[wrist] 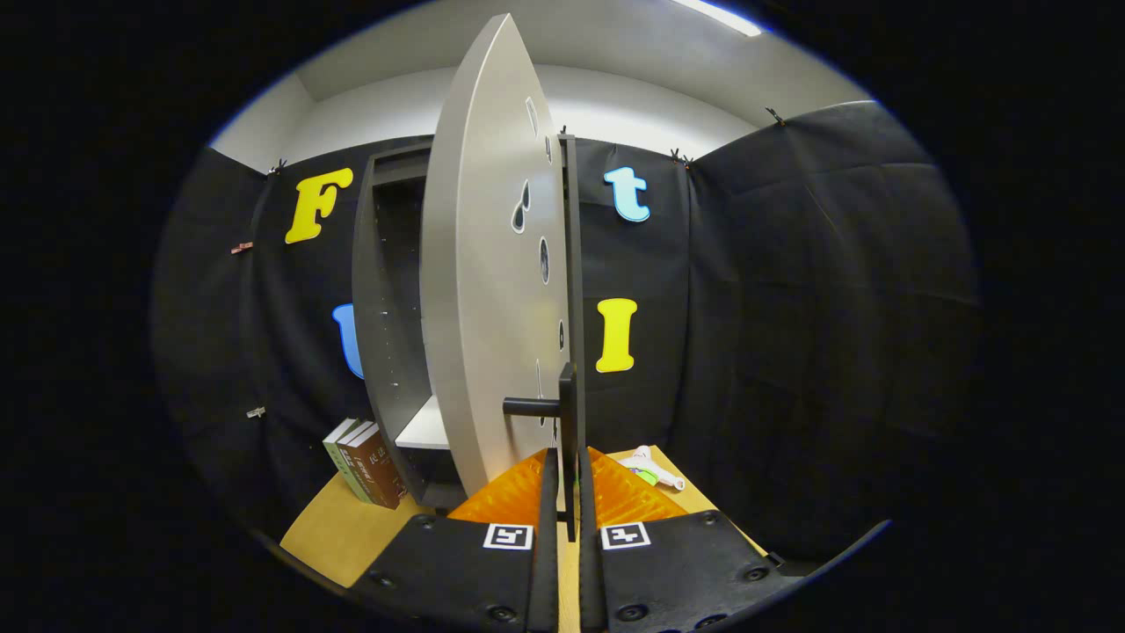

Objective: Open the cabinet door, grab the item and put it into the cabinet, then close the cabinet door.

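A tall dark cabinet [380, 290] stands on the wooden table, a white shelf [427, 427] showing inside it. Its light grey door [479, 290] is swung partly open and I see it almost edge-on, straight ahead of the fingers. The door's black vertical handle [569, 396] runs down between my fingers. My gripper [568, 462] is shut on the lower end of that handle, with both fingers pressed against it. A small white item with a green part [652, 469] lies on the table just right of the fingers, beyond the door.
Three upright books [365, 462] lean against the cabinet's left side on the wooden table [338, 527]. Black cloth walls close in behind and to the right. The open door stands between the cabinet's inside and the white item.
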Action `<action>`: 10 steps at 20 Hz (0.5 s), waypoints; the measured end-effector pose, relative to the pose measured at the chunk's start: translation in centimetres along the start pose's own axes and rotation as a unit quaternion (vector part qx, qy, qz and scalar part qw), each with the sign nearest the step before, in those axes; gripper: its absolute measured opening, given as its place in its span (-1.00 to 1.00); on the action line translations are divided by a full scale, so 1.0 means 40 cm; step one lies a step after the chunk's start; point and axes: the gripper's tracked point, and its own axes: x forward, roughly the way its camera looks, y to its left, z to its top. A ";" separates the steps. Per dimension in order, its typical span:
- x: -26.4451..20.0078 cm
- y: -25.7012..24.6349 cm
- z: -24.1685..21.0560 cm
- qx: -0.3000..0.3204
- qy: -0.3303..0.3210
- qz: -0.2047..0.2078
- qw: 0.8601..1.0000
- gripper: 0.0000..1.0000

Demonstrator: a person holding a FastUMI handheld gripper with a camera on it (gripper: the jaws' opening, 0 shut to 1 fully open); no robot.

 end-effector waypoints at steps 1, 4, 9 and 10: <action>-0.006 -0.024 -0.001 -0.005 -0.001 -0.006 1.000 -0.72; -0.010 -0.098 -0.003 -0.006 -0.005 -0.031 0.999 -0.78; -0.029 -0.192 0.002 -0.002 -0.016 -0.077 0.997 -0.90; -0.033 -0.195 0.007 0.005 -0.019 -0.078 0.997 -0.87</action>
